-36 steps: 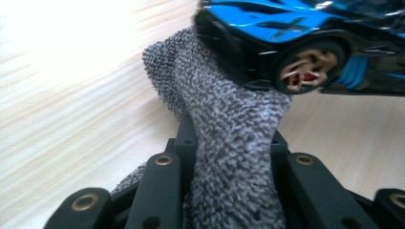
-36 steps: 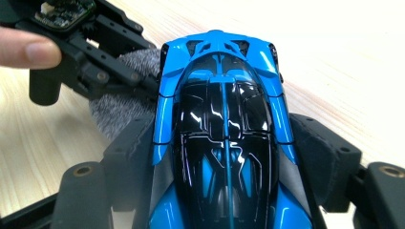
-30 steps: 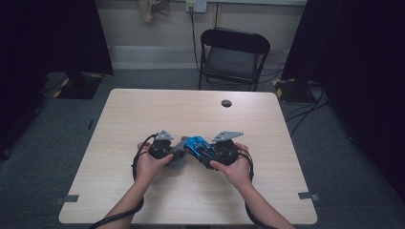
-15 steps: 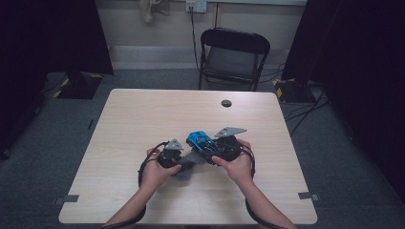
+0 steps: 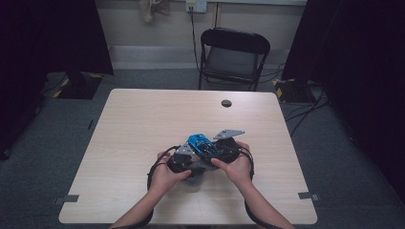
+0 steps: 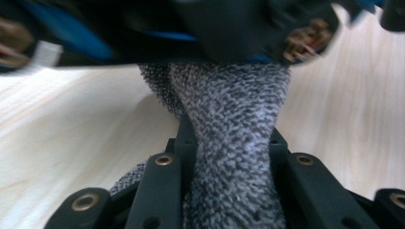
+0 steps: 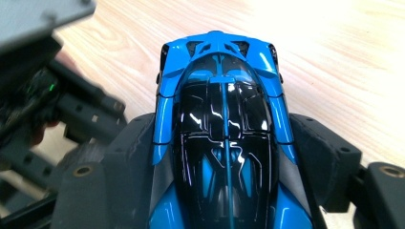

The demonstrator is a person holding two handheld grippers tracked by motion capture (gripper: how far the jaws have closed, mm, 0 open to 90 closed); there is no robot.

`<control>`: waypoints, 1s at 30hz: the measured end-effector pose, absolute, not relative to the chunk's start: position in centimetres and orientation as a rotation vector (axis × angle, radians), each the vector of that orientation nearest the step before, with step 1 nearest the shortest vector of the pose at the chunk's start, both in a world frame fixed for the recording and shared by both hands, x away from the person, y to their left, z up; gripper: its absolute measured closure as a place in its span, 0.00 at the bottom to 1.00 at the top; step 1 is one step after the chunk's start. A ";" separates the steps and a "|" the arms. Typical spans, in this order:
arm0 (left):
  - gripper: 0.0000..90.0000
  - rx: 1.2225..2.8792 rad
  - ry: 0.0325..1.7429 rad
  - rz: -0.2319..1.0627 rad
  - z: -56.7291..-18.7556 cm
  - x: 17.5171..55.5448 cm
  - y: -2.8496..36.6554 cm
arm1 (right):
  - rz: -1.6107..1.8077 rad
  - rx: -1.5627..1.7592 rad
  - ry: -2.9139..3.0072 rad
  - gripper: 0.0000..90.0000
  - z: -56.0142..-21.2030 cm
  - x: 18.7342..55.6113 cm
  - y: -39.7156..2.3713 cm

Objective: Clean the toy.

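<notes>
While clamped lengthwise in right claw (image 7: 224, 200), blue toy car (image 7: 222, 138) nose-forward.

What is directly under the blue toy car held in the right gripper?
A grey knitted cloth, pinched by the left gripper, reaches up to the blue toy car. The car's underside itself is hidden.

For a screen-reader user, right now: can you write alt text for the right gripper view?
A glossy blue and black toy car is clamped between the right gripper's two black jaws, nose pointing away over a light wood table. Part of the left gripper is blurred at the left edge.
</notes>
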State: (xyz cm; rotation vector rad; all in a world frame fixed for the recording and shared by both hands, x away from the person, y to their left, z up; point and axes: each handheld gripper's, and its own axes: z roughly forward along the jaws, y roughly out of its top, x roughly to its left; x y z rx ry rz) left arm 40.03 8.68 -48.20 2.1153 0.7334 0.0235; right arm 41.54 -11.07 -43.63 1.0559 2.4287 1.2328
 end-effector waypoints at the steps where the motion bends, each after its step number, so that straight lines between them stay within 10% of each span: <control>1: 0.77 2.119 0.736 0.030 -48.2 40.1 8.9 | 1.238 1.060 2.428 0.31 -43.7 41.5 -11.1; 30: 0.77 2.069 0.893 0.136 -48.1 42.6 12.6 | 1.234 1.028 2.454 0.31 -43.7 41.0 -11.0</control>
